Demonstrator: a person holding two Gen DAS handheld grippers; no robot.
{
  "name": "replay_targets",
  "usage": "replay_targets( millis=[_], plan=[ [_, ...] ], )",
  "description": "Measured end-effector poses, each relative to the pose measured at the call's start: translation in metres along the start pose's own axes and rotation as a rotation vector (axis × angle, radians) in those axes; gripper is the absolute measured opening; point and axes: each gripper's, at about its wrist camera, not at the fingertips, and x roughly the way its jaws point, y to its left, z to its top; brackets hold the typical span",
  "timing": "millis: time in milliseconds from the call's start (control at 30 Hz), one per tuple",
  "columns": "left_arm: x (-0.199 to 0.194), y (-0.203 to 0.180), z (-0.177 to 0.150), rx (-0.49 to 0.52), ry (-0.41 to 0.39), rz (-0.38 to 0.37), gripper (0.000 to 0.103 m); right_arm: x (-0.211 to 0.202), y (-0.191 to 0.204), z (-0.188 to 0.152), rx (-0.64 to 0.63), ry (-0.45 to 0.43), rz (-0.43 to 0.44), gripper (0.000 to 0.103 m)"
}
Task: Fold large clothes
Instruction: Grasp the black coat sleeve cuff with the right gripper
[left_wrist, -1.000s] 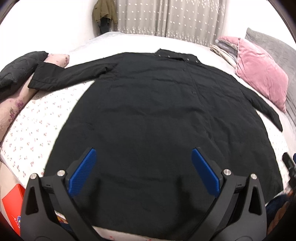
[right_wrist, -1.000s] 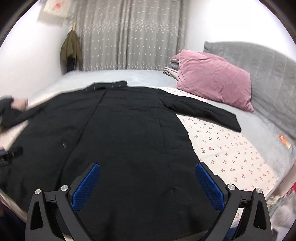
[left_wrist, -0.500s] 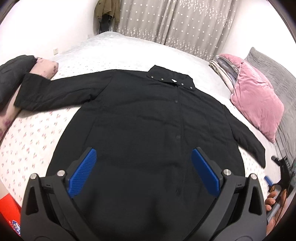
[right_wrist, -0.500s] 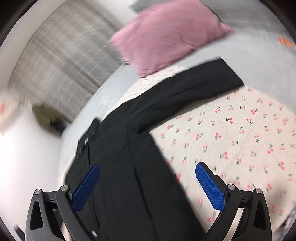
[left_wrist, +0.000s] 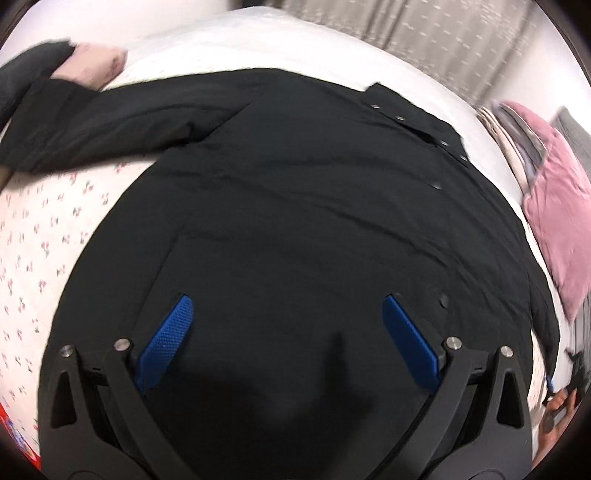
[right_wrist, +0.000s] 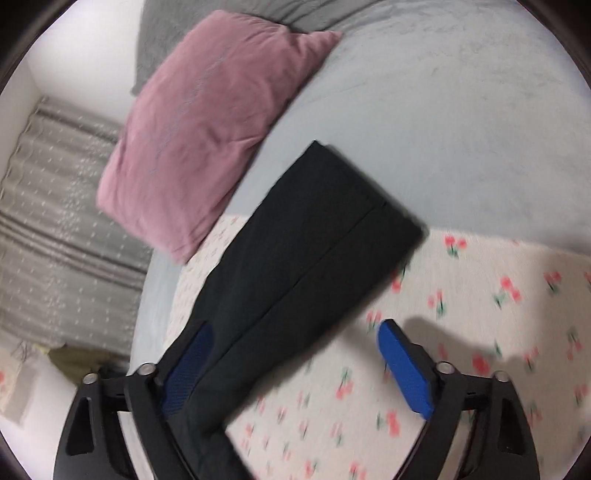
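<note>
A large black coat (left_wrist: 295, 221) lies spread flat on the bed, collar (left_wrist: 406, 114) at the far side. Its one sleeve (left_wrist: 110, 122) stretches out to the left. My left gripper (left_wrist: 288, 332) hovers open over the coat's body, with nothing pinched between its blue pads. The other sleeve (right_wrist: 314, 251) runs diagonally across the right wrist view, cuff at the upper right. My right gripper (right_wrist: 295, 354) straddles this sleeve and its jaws are closing. The sleeve's edge covers part of the left pad (right_wrist: 192, 354), and the right pad (right_wrist: 402, 369) stands clear over the sheet.
A pink pillow (right_wrist: 207, 122) lies just beyond the sleeve on a grey blanket (right_wrist: 443, 110). The cherry-print sheet (right_wrist: 480, 314) shows on both sides of the coat. Curtains (right_wrist: 55, 221) hang behind. A hand (left_wrist: 557, 406) shows at the right edge.
My left gripper has come in closer over the coat's body. My right gripper has rolled and swung from the coat's hem to the right sleeve, and its jaws have narrowed.
</note>
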Motion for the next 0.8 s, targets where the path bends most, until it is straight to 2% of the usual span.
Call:
replay_targets(
  millis=[33,67,100,133,167,233,333,400,500,533,600,667,700,800],
  plan=[
    [0.004,0.0,-0.001,-0.004,0.014,-0.019,0.102,0.009,-0.003,0.006,0.023,-0.002,-0.004,0.068],
    [0.009,-0.002,-0.003,-0.002,0.041,-0.043,0.102,0.013,-0.005,0.009,0.032,-0.006,-0.006,0.065],
    [0.013,-0.004,-0.004,0.006,0.063,-0.059,0.102,0.018,-0.007,0.014,0.036,-0.02,-0.008,0.057],
    [0.019,-0.01,-0.009,0.027,0.088,-0.061,0.102,0.022,-0.004,0.017,0.028,-0.039,-0.021,0.048],
    [0.022,-0.014,-0.011,0.046,0.101,-0.052,0.102,0.022,0.0,0.021,0.021,-0.049,-0.036,0.043],
    [0.025,-0.024,-0.017,0.1,0.109,-0.027,0.102,0.022,0.015,0.024,-0.025,-0.074,-0.042,0.024],
    [0.023,-0.034,-0.021,0.156,0.108,-0.023,0.102,0.015,0.043,0.023,-0.175,-0.134,-0.062,0.016],
    [0.019,-0.035,-0.02,0.165,0.089,-0.008,0.102,0.015,0.058,0.016,-0.265,-0.154,-0.075,0.015],
    [0.013,-0.031,-0.013,0.174,0.046,0.041,0.102,0.022,0.075,0.002,-0.409,-0.14,-0.174,0.014],
    [0.012,-0.029,-0.01,0.171,0.055,0.043,0.102,0.027,0.079,-0.004,-0.47,-0.11,-0.225,0.018],
    [0.009,-0.022,-0.007,0.155,0.039,0.053,0.102,0.037,0.079,-0.01,-0.524,-0.055,-0.269,0.023],
    [0.009,-0.013,-0.003,0.135,0.036,0.048,0.102,0.043,0.066,-0.01,-0.523,-0.01,-0.259,0.04],
    [0.009,-0.011,-0.002,0.128,0.038,0.044,0.102,0.046,0.058,-0.009,-0.504,0.016,-0.245,0.055],
    [0.011,-0.009,0.0,0.112,0.043,0.045,0.102,0.039,0.035,0.003,-0.401,0.044,-0.094,0.061]
  ],
)
